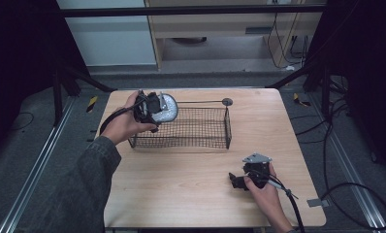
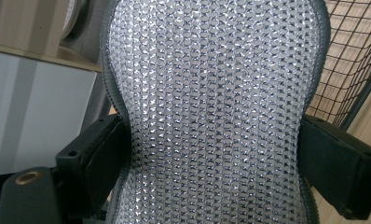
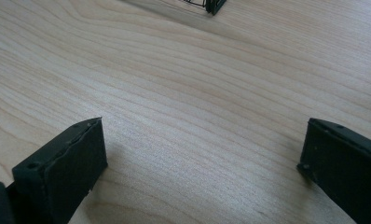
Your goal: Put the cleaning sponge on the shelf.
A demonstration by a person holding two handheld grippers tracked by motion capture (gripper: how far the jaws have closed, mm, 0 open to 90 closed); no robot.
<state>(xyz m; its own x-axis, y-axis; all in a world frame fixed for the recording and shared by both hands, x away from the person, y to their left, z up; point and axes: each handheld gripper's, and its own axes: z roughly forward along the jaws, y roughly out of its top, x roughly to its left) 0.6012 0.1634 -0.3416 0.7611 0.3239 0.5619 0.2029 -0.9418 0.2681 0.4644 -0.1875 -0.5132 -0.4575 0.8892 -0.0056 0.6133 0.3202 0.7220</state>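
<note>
Left gripper (image 2: 211, 154): 2 jaws clamped on the sides of a silver mesh pad (image 2: 211, 102), held up over the left end of the black wire basket (image 1: 201, 128). Basket sits on the far half of the wood surface (image 1: 181, 189). Right gripper (image 3: 202, 163): jaws spread wide, nothing between them, low over the surface at the near right, well apart from the basket.

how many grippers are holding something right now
1: the left gripper, over the wire basket's left end, clamps a silver mesh pad. The right gripper rests open on the table.
</note>
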